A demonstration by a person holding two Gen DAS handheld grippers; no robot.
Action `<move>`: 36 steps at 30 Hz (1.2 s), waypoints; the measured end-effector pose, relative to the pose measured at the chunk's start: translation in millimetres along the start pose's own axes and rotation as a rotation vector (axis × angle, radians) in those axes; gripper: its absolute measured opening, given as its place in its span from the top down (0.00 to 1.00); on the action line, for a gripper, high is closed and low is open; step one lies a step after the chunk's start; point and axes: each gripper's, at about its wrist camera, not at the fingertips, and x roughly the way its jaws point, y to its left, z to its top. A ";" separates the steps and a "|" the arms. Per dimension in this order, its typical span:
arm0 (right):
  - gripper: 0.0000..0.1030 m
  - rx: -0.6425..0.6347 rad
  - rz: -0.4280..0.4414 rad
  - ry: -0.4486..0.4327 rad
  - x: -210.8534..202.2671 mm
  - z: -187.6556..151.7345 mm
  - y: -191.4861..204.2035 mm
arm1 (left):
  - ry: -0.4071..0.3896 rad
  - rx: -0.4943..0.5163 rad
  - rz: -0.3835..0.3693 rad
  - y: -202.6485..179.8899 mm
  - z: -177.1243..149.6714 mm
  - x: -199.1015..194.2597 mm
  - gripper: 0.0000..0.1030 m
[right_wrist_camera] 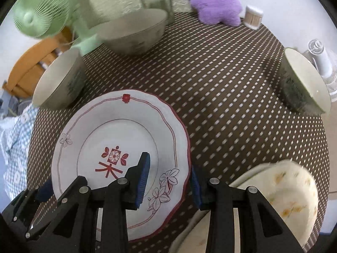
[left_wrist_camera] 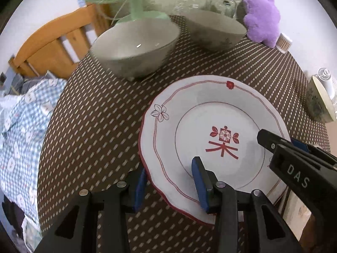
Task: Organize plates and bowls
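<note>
Left gripper (left_wrist_camera: pixel 170 181) nearest: blue pads straddle the plate's (left_wrist_camera: pixel 189 109) near-left rim, one above, one below, clamped on it. Right gripper (right_wrist_camera: pixel 169 181) is clamped the same way on the opposite rim (right_wrist_camera: pixel 181 126). Both hold one white, red-edged plate just over the brown dotted tablecloth (left_wrist_camera: pixel 94 126). Red character printed at plate centre; "DAS" readable on the right gripper's body. Counted: three grey bowls (right_wrist_camera: pixel 134 33) on the table beyond the plate, one floral dish (right_wrist_camera: pixel 290 189) at the near right, one green fan (right_wrist_camera: pixel 42 10), one purple plush (right_wrist_camera: pixel 217 2).
</note>
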 end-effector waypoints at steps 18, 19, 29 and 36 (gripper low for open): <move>0.61 -0.044 -0.023 0.031 8.8 -19.8 26.9 | -0.044 0.040 0.042 29.3 13.4 5.4 0.49; 0.60 -0.040 -0.022 0.033 10.6 -17.1 26.7 | -0.044 0.042 0.041 29.3 16.6 7.2 0.49; 0.47 -0.046 -0.018 0.028 22.1 -1.3 28.7 | -0.035 0.069 0.000 26.6 25.6 24.1 0.47; 0.49 -0.036 -0.026 0.049 22.9 2.3 33.6 | -0.002 0.050 -0.013 26.0 27.4 23.1 0.52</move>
